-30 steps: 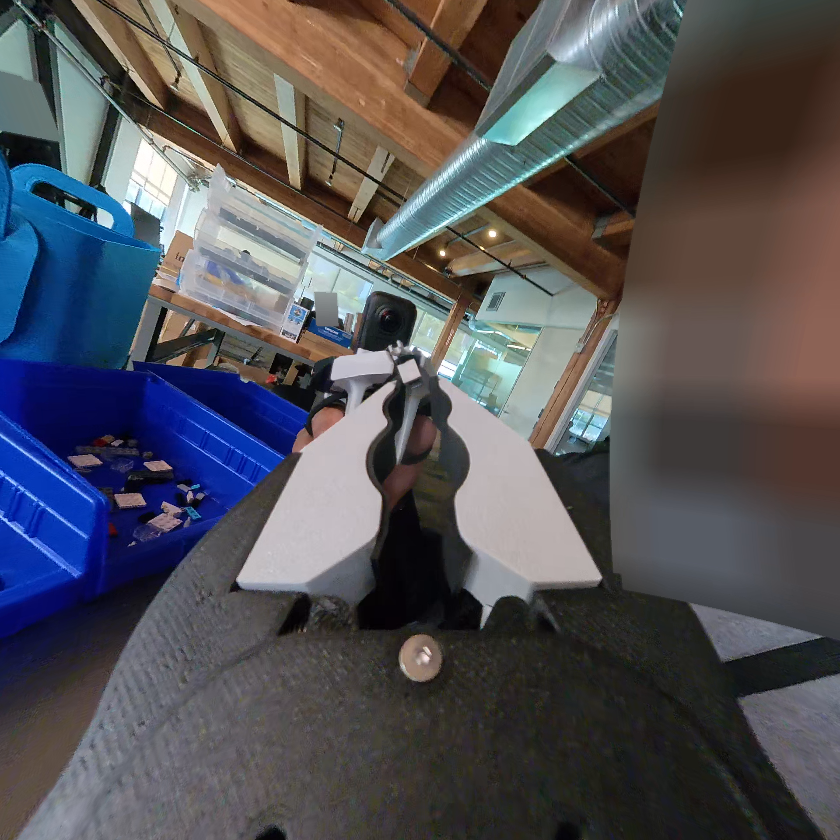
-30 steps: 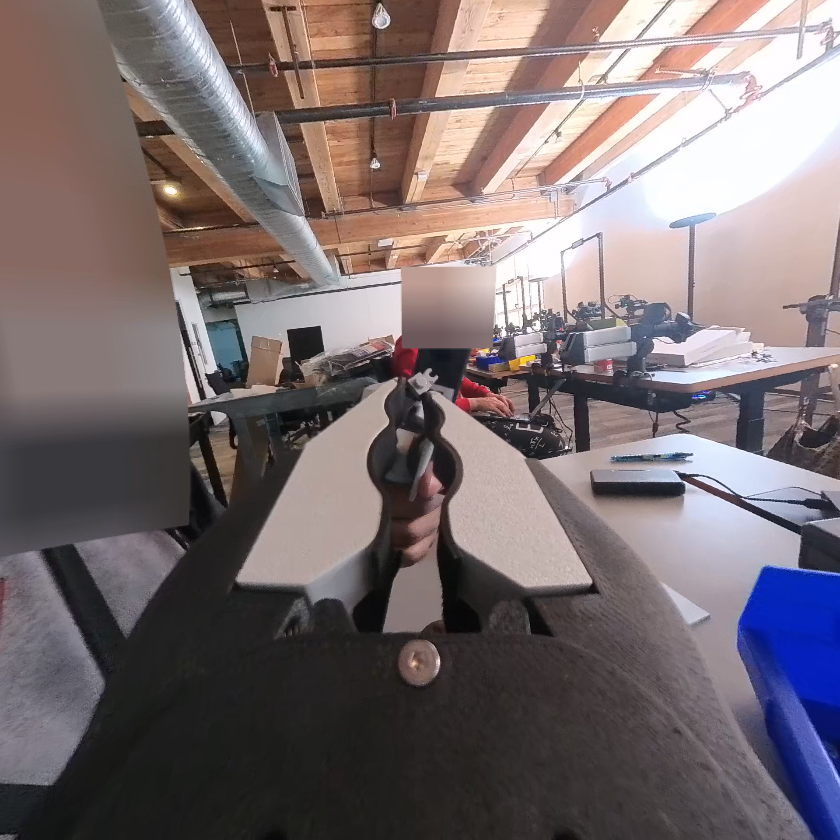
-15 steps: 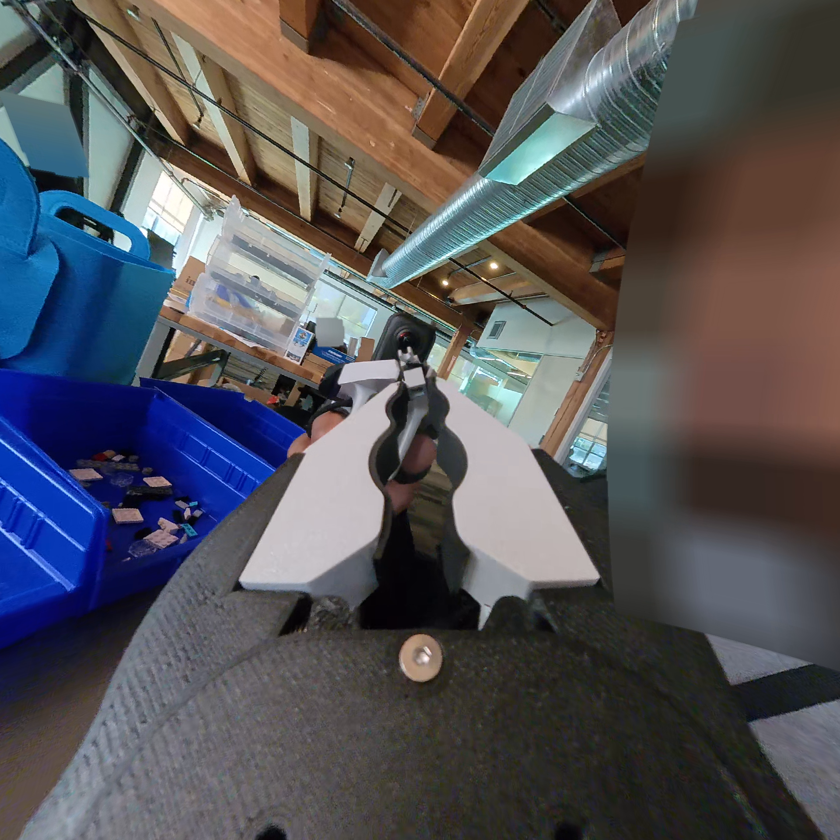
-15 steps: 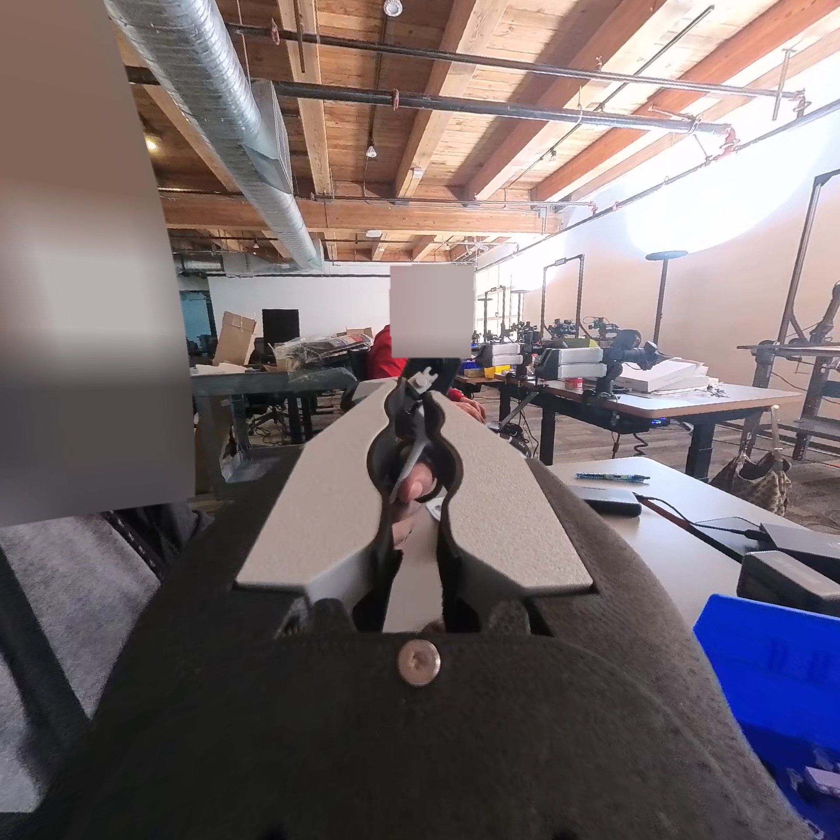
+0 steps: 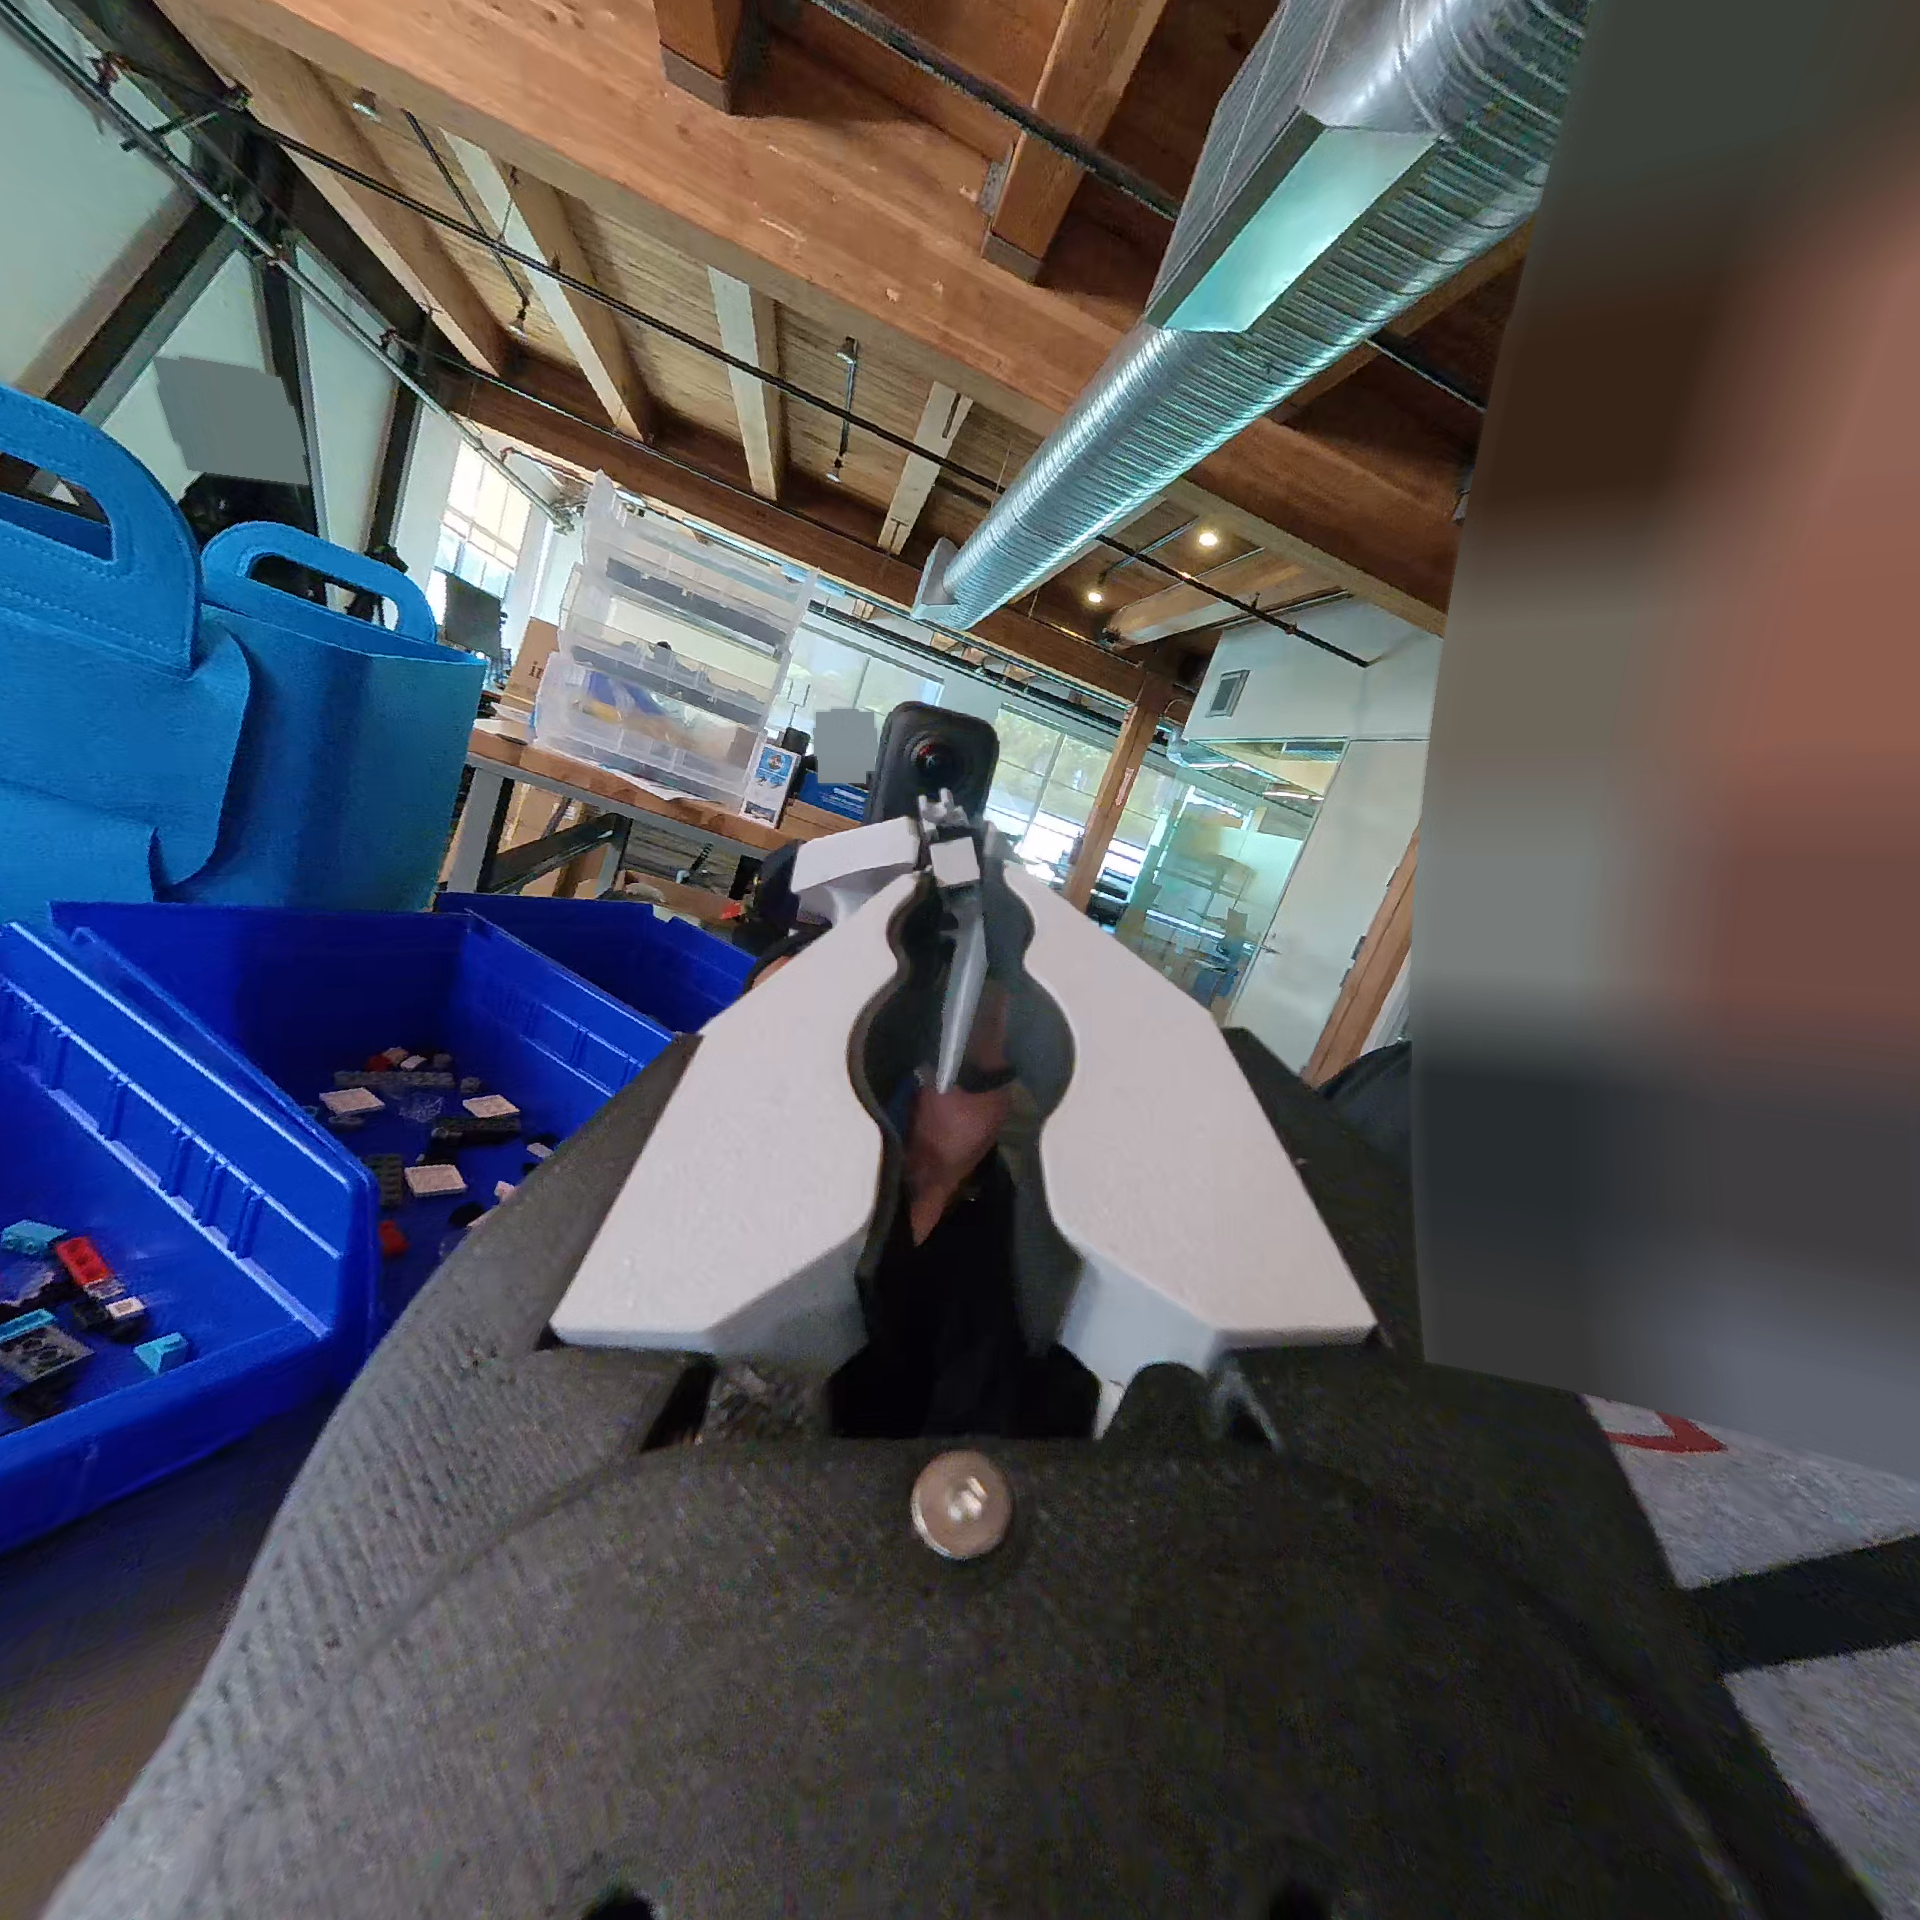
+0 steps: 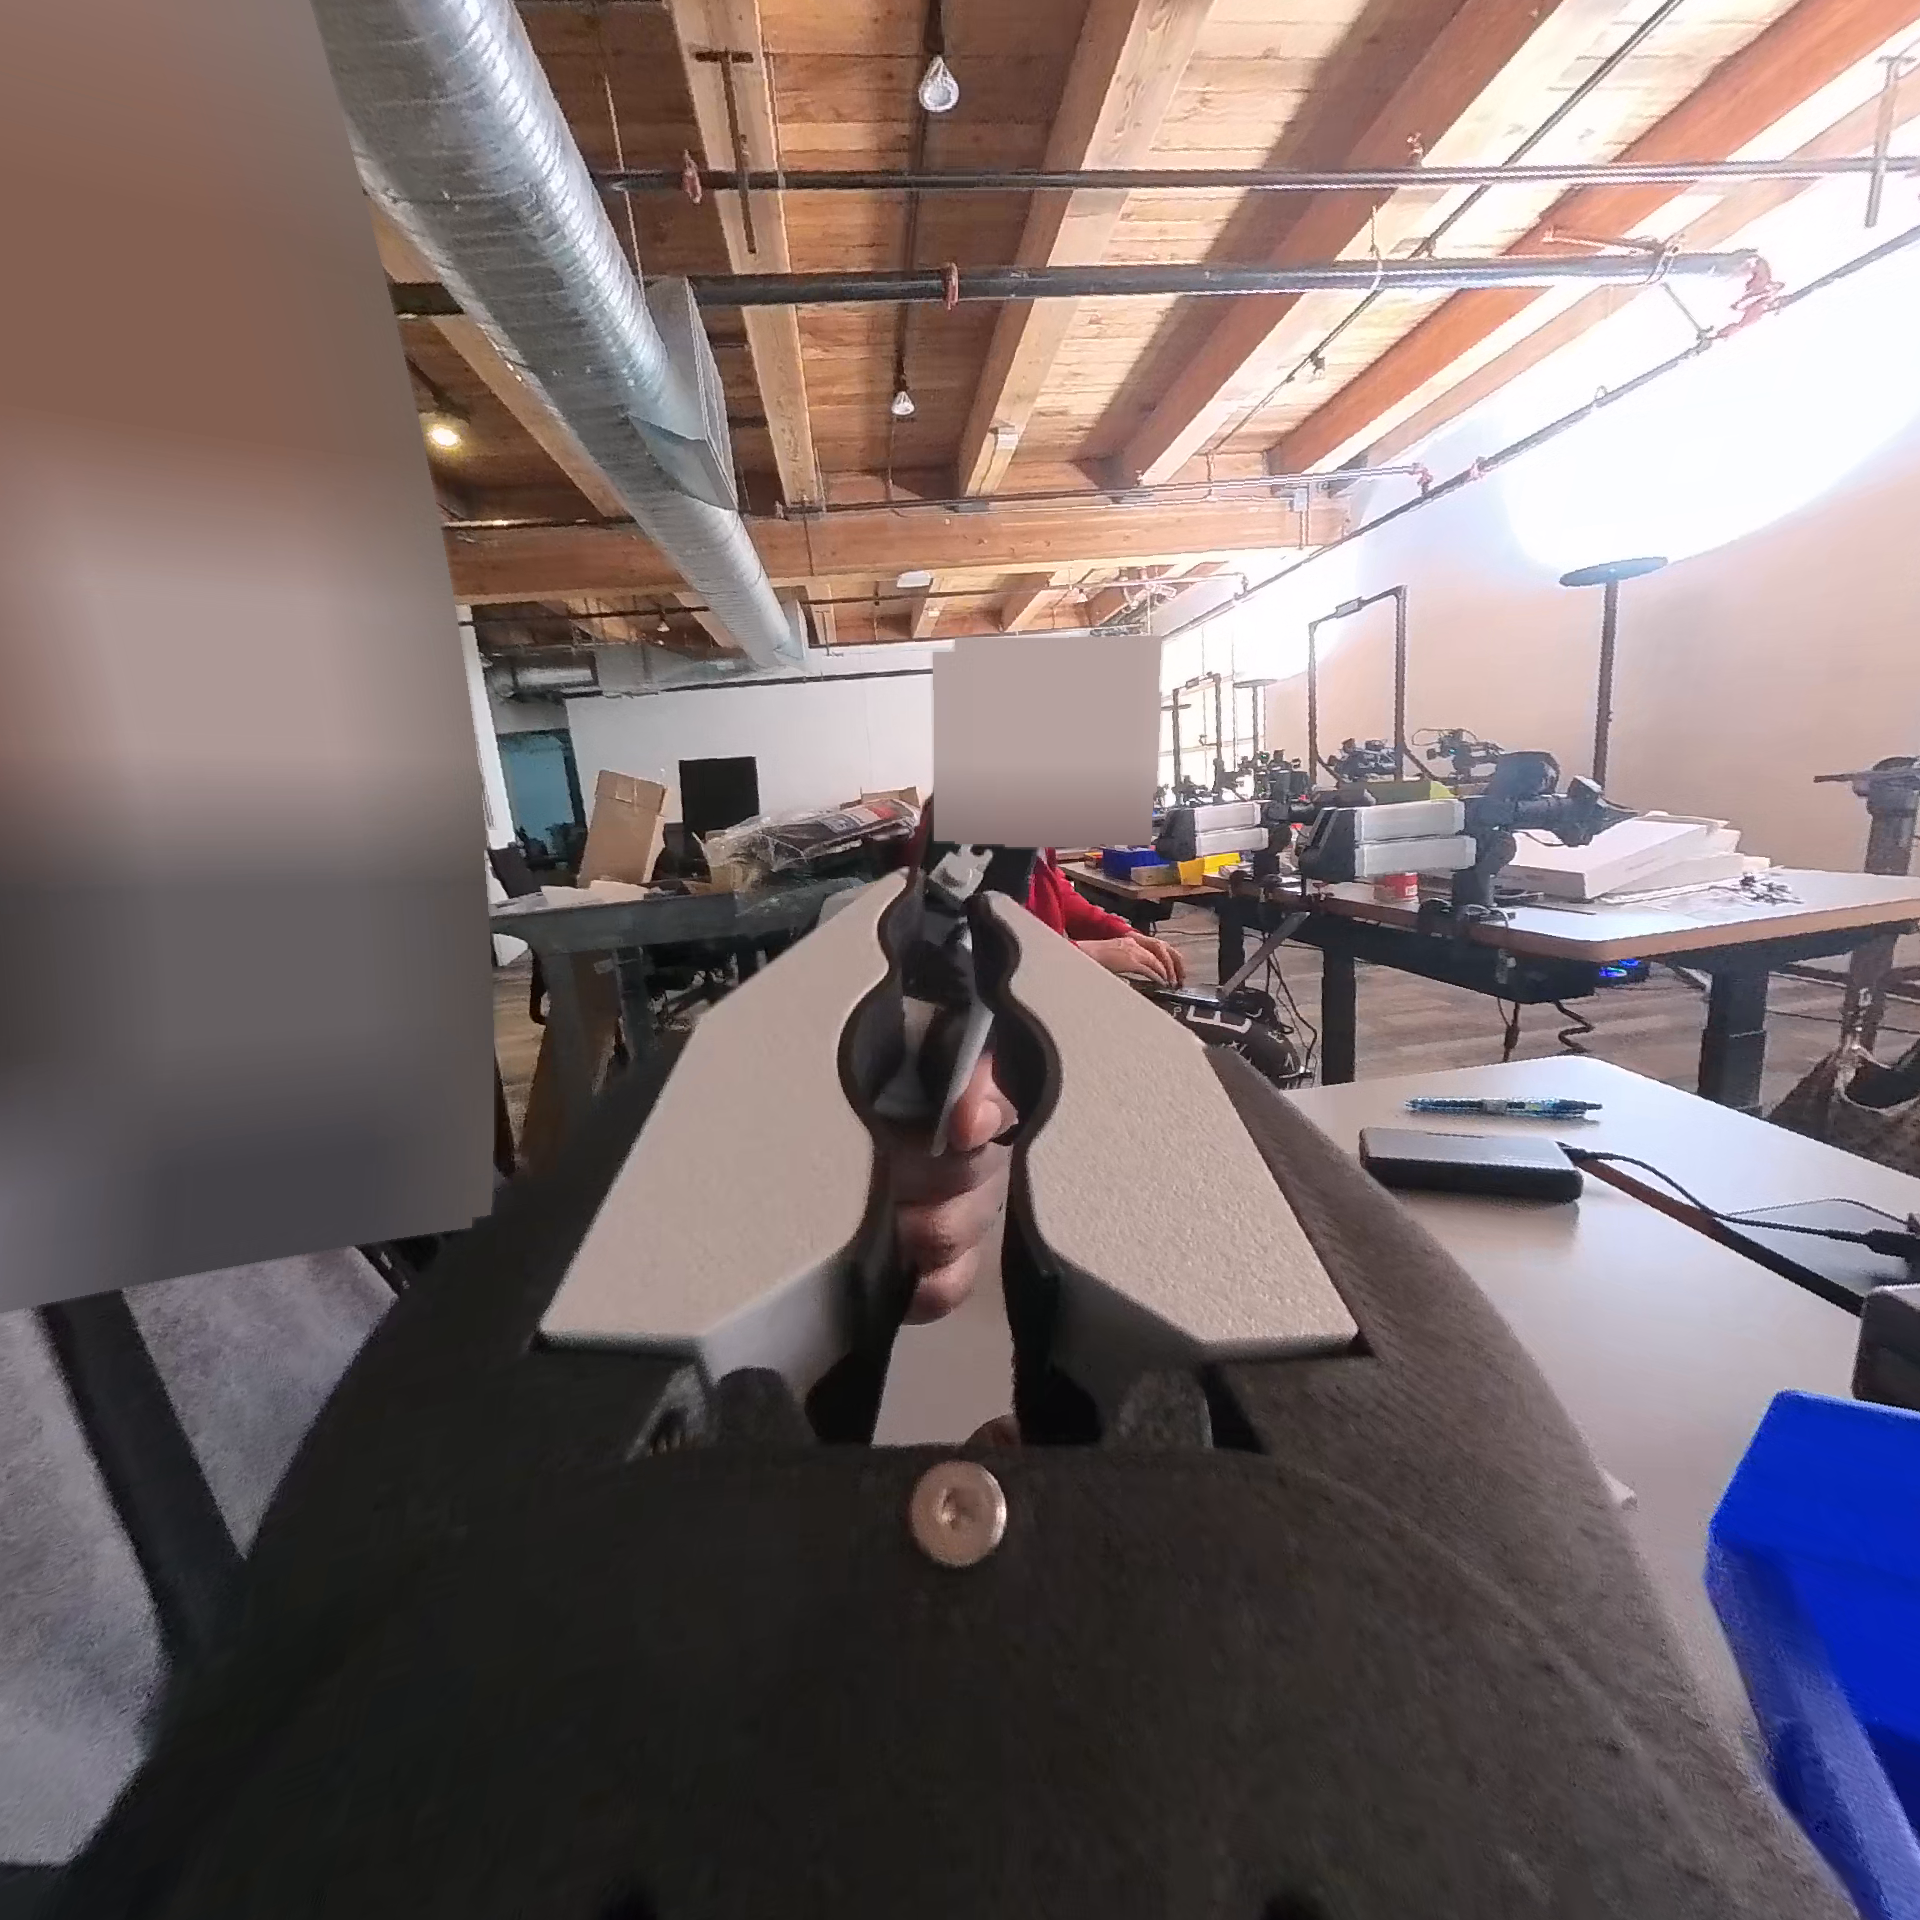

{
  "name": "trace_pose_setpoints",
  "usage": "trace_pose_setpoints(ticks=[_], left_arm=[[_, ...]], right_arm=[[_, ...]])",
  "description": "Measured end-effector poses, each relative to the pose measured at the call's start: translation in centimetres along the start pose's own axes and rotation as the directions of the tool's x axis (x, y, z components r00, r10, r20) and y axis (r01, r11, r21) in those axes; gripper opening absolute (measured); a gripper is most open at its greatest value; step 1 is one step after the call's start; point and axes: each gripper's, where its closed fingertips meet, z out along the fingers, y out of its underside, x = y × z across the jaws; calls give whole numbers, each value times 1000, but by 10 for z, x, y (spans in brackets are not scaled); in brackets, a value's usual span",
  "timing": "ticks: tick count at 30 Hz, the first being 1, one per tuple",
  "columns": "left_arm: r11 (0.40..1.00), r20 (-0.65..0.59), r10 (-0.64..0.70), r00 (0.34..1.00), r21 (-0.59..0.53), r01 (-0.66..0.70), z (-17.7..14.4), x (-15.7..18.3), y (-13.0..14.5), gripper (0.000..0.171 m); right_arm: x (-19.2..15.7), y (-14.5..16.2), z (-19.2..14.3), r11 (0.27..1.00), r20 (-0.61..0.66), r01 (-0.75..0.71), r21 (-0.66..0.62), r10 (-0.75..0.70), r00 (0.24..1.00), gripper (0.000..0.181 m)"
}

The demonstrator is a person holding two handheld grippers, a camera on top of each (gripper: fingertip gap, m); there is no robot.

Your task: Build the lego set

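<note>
The small grey lego assembly [image 5: 951, 868] sits raised well above the table, pinched between the tips of both grippers, which face each other. In the left wrist view it shows as a pale square piece with a thin light-grey blade running back between the fingers, and a tiny clip-like piece on top. In the right wrist view the same lego assembly [image 6: 951, 914] shows a dark grey part and a slim angled strip.

The left gripper [image 5: 951, 883] is closed almost completely on it, the fingers meeting at the tips. The right gripper [image 6: 951, 899] is likewise nearly closed around its end. Whether the two ends are already joined cannot be told.

The pieces are probably light, rigid and smooth, so they may twist or pop out under a sideways push. The thin blade looks like the weak spot; the blocky end seems the safer place to hold, with pressure kept straight along the studs.

Loose lego pieces [image 5: 416, 1132] lie in a blue bin [image 5: 582, 997] on the left, beside a nearer blue bin [image 5: 208, 1143] and blue felt bags [image 5: 332, 748] behind.
</note>
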Motion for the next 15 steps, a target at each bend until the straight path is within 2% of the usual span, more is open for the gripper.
trace_pose_setpoints(ticks=[15], left_arm=[[966, 197, 254, 947, -100, -239, -1, -12, 3, 9]], right_arm=[[10, 4, -1, 1000, -94, 11, -17, -12, 996, 9]])
